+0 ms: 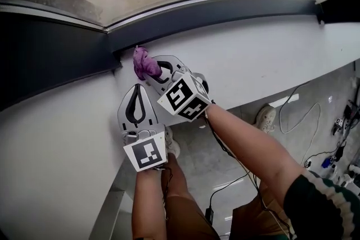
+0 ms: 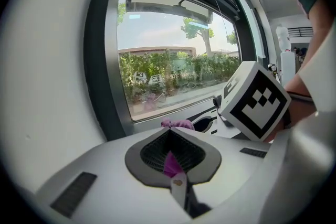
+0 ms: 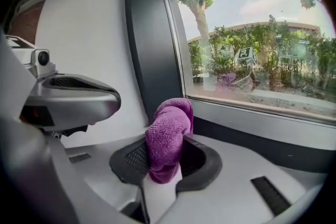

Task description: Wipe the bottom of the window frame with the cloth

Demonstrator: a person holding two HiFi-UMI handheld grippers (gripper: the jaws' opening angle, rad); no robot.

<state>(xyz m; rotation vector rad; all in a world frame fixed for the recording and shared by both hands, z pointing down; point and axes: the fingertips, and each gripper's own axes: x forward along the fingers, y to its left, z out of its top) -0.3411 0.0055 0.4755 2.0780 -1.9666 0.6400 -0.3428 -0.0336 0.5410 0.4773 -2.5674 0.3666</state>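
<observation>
Nearest the lens, the person's right forearm is seen reaching over the white sill. The right claw is clamped on the purple cloth, which is bunched up against the dark bottom rail of the window frame, near its left corner. The left claw is closed on nothing and lies just beside. For a good wipe, the cloth should be pressed into the rail and drawn steadily rightward, the grip firm.

The cloth lies just before the window frame, the left hand-held gripper near it.
</observation>
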